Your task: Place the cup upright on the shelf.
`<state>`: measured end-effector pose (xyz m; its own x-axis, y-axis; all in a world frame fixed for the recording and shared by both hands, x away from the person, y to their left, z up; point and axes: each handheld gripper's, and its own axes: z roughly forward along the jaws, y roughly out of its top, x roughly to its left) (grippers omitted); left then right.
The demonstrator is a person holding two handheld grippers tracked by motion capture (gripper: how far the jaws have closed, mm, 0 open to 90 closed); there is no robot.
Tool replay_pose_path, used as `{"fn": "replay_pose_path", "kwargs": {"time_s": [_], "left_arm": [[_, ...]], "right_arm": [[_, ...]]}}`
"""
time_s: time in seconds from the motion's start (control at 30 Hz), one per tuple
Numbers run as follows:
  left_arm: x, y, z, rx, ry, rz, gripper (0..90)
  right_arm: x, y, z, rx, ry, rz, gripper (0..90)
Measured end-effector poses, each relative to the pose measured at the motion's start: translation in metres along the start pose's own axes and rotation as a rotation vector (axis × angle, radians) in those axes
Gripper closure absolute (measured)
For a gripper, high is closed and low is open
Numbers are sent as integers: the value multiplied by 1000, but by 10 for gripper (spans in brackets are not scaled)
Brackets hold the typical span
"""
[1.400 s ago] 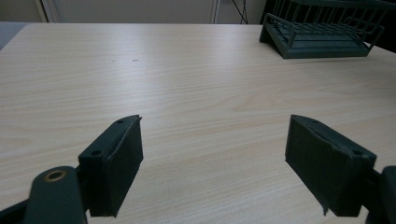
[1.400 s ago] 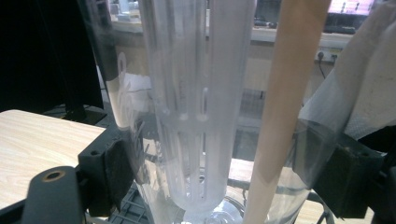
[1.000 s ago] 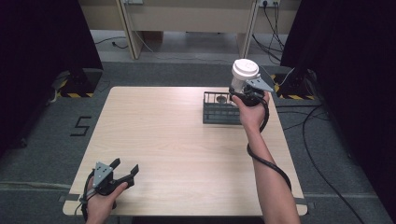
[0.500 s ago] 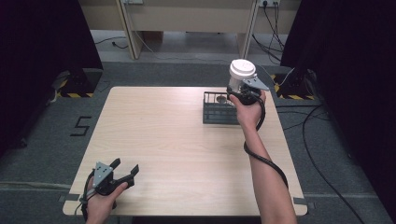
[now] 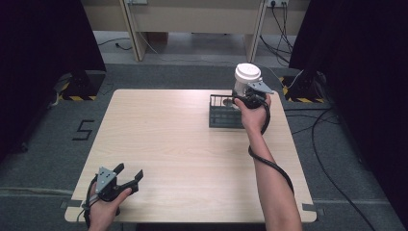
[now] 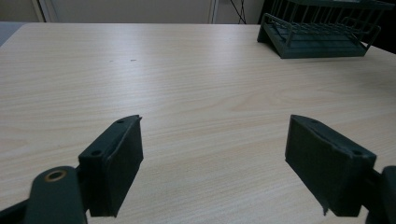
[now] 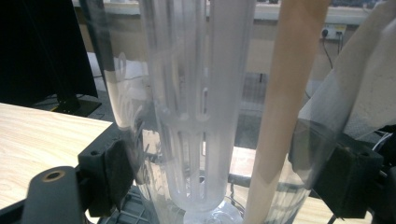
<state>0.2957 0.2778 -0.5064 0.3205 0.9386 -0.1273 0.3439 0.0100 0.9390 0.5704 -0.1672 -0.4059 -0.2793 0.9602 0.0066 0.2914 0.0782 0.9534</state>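
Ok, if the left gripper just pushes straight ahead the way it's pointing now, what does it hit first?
Nothing close: the open left gripper faces bare table. The dark wire rack sits far off and to the right of its line, so it would probably pass beside it, though depth is hard to judge.

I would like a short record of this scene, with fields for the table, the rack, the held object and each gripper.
table: light wood top, mostly bare
rack: dark wire rack at the far right part of the table
held object: clear container with white lid, held above the rack
right gripper: shut on the container, lifted
left gripper: open, holding nothing, low at the near left corner
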Motion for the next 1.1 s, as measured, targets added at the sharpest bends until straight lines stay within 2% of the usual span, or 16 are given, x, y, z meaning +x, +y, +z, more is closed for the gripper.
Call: {"fn": "replay_pose_path", "kwargs": {"time_s": [0.5, 1.1], "left_arm": [[0, 0, 0, -1, 0, -2, 185], [0, 0, 0, -2, -2, -1, 185]], "right_arm": [[-3, -19, 12, 55, -25, 4, 185], [-1, -30, 18, 74, -28, 9, 184]]}}
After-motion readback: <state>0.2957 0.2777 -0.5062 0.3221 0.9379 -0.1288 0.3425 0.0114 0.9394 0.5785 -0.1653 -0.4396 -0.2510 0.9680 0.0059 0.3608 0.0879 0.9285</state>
